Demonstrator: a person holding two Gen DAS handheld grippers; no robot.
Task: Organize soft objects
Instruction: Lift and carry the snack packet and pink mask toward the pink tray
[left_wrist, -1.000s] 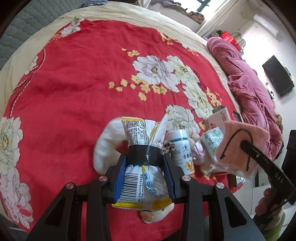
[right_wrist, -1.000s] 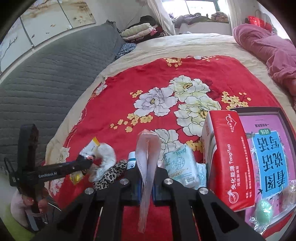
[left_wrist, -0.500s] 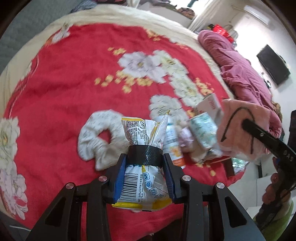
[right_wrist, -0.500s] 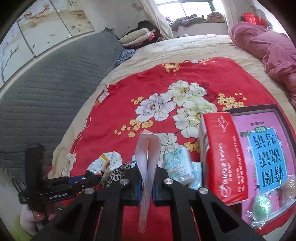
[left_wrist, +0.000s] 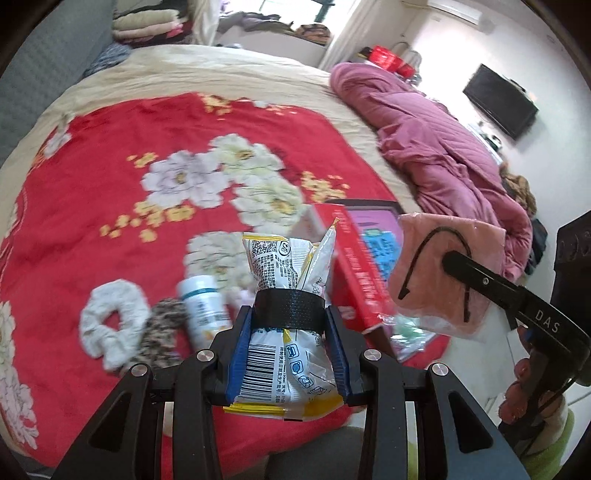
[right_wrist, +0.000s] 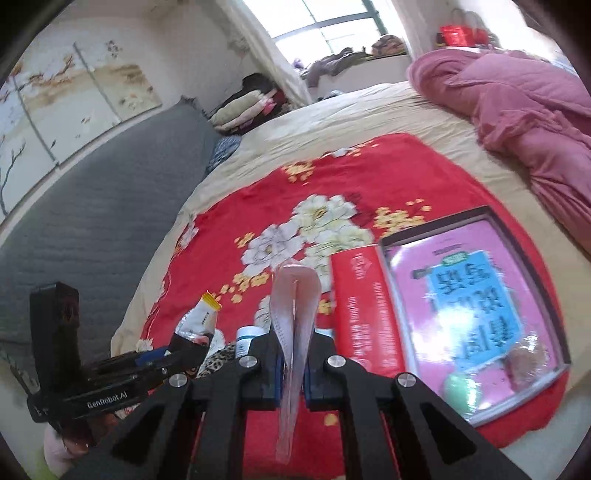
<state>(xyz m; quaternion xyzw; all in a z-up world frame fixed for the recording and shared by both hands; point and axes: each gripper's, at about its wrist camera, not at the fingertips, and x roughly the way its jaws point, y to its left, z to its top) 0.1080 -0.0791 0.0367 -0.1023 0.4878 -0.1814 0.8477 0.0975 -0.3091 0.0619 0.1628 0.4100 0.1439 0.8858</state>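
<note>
My left gripper (left_wrist: 290, 325) is shut on a white and yellow snack packet (left_wrist: 286, 280), held above the red flowered blanket (left_wrist: 110, 177). My right gripper (right_wrist: 293, 343) is shut on a thin pink packaged mask (right_wrist: 295, 325); the same mask (left_wrist: 447, 280) shows flat-on at the right of the left wrist view. Below on the blanket lie a white scrunchie (left_wrist: 110, 321), a leopard-print scrunchie (left_wrist: 162, 332) and a white bottle (left_wrist: 203, 306). The left gripper with the packet (right_wrist: 197, 321) appears at the lower left of the right wrist view.
A red tissue box (right_wrist: 360, 306) lies beside a pink and blue book (right_wrist: 465, 306) in a dark tray. A green ball (right_wrist: 461, 391) rests on the book. A pink quilt (left_wrist: 443, 147) is heaped at the right; a grey padded headboard (right_wrist: 92, 229) runs along the left.
Both grippers have risen and drawn back from the blanket with their loads, so the objects on it look smaller and the room beyond comes into view. Neither grip has changed.
</note>
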